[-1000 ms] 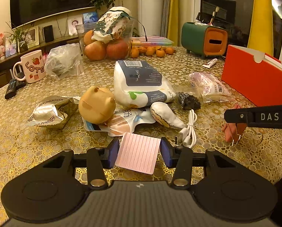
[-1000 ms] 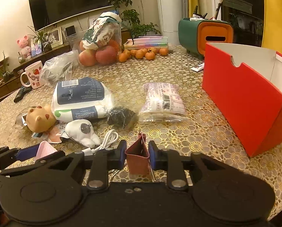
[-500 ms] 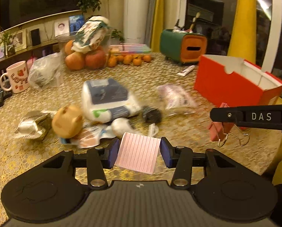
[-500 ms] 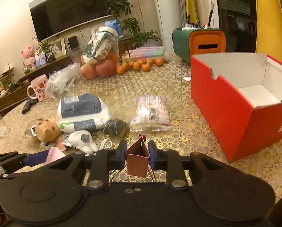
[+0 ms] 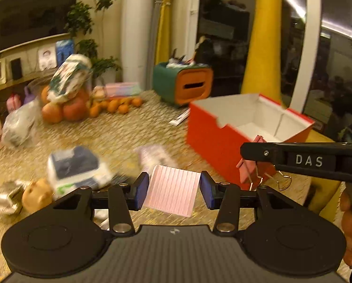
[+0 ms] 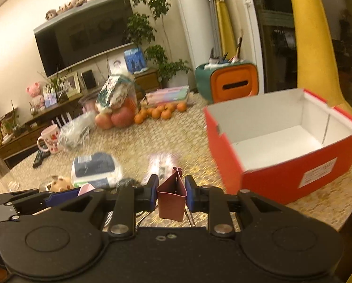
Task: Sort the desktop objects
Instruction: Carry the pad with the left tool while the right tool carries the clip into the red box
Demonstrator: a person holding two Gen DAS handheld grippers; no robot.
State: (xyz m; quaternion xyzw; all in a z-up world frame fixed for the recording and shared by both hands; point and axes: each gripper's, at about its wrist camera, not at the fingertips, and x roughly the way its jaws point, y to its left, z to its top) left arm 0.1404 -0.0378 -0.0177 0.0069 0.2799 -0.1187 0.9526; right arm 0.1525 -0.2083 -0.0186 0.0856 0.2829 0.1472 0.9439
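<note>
A pink ribbed pad (image 5: 172, 189) is clamped flat between the pads of the left gripper (image 5: 173, 189). A dark red binder clip (image 6: 171, 198), its wire handles hanging below, is pinched by the right gripper (image 6: 171, 195). The red box (image 6: 282, 176) ahead and to the right is seen with its white inside bare only in the right view; the table objects are blurred, perhaps packets.

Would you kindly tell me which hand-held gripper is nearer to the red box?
Right. The right hand-held gripper holds its binder clip against the red box; the left hand-held gripper sits farther left.
</note>
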